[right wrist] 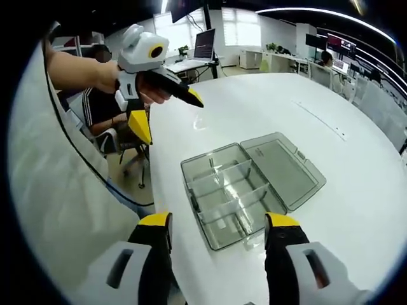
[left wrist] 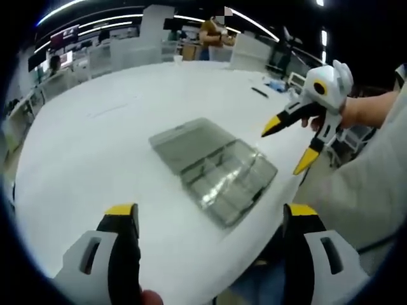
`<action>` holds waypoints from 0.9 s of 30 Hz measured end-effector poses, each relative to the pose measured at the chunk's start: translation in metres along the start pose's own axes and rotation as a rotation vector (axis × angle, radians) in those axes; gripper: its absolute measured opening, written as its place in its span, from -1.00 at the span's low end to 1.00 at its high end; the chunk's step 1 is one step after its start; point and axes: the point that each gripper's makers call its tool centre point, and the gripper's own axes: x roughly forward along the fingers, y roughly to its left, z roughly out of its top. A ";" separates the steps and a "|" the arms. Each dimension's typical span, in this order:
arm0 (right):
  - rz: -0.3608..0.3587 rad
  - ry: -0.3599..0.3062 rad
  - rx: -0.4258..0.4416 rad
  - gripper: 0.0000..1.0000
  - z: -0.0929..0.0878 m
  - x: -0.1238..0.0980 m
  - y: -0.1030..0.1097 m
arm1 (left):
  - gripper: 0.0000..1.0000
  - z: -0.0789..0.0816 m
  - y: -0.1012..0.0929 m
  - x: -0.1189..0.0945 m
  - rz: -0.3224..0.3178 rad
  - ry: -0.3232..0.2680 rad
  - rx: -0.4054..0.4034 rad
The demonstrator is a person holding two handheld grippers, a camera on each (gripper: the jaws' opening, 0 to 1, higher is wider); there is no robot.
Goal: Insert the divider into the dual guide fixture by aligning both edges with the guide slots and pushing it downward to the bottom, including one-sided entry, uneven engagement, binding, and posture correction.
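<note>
Hovering wide open and empty, the left gripper (left wrist: pixel 210 219) faces the clear compartment box (left wrist: pixel 216 166) lying ahead between its fingers, long axis slanting away left; from the right gripper view, the right gripper (right wrist: pixel 219 230), equally spread and empty, sits nearer the box, whose glare-washed dividers (right wrist: pixel 222 184) blur together.

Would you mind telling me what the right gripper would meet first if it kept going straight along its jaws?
Most likely the clear compartment box, lying open on the white table just ahead of the open right gripper; its height above the table is unclear.
</note>
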 end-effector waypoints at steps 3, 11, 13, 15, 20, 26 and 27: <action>0.000 -0.002 0.002 0.12 0.000 0.000 0.001 | 0.83 -0.001 0.003 -0.001 0.002 0.003 0.005; -0.001 -0.003 0.003 0.14 0.000 0.001 0.001 | 0.81 -0.004 0.008 -0.005 0.004 0.027 0.043; -0.001 -0.002 0.002 0.14 0.000 0.000 0.002 | 0.81 -0.005 0.010 -0.005 0.004 0.028 0.044; -0.002 -0.002 0.002 0.15 0.000 0.000 0.002 | 0.81 -0.006 0.011 -0.006 0.004 0.034 0.054; -0.005 -0.001 0.005 0.15 0.000 0.000 0.002 | 0.80 -0.010 0.017 -0.009 0.007 0.049 0.066; -0.005 0.000 0.004 0.15 0.000 0.000 0.002 | 0.79 -0.011 0.024 -0.013 0.015 0.054 0.072; -0.005 -0.001 0.005 0.15 0.000 0.000 0.002 | 0.79 -0.012 0.025 -0.013 0.018 0.057 0.075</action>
